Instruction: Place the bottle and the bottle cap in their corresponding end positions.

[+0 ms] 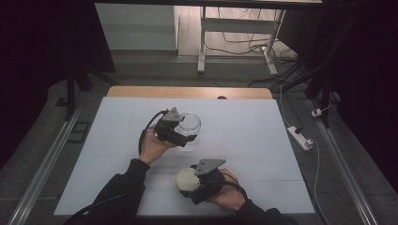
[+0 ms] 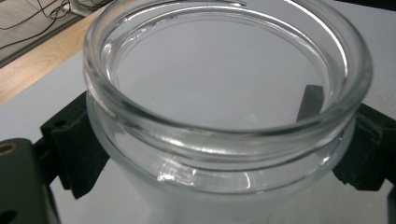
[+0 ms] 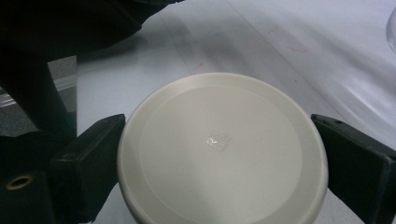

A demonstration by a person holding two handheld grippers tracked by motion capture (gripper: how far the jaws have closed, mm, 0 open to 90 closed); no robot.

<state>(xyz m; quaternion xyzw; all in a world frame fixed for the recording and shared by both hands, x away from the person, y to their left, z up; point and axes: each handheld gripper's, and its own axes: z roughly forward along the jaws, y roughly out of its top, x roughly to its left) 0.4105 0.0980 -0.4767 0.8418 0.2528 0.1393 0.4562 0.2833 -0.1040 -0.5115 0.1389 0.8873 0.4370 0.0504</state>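
While the person's forearms came in from the near edge of the white table cover [image 1: 244, 126], the right gripper [image 1: 190, 180] sat closest, near the front edge and a little right of the middle. Its two black jaws stood apart on either side of a round cream lid [image 1: 187, 178], and in the right gripper view the lid [image 3: 222, 151] filled the gap from one jaw to the other, each inner face touching its rim. The lid lay flat side up, with a small square mark near its centre. The right hand [image 1: 230, 192] wrapped the gripper body from the near side, and the grey three-cornered plate sat on top of it.

Farther off and slightly to the left, the left gripper [image 1: 187, 133] lay near the middle of the table, held by the left hand [image 1: 152, 145]. Its jaws were spread wide around a clear glass jar [image 1: 188, 123], which stood upright with its mouth open. In the left gripper view the jar [image 2: 224, 116] sat between the two black jaws, both of them pressed against the glass wall just under the thick rim, and the inside looked empty.

The jar and the lid were well apart, the lid nearer and to the right. Beyond the cover, a strip of the wooden tabletop [image 1: 187, 92] showed at the far edge, and past it a white desk frame [image 1: 202, 42] stood on the floor among loose cables.
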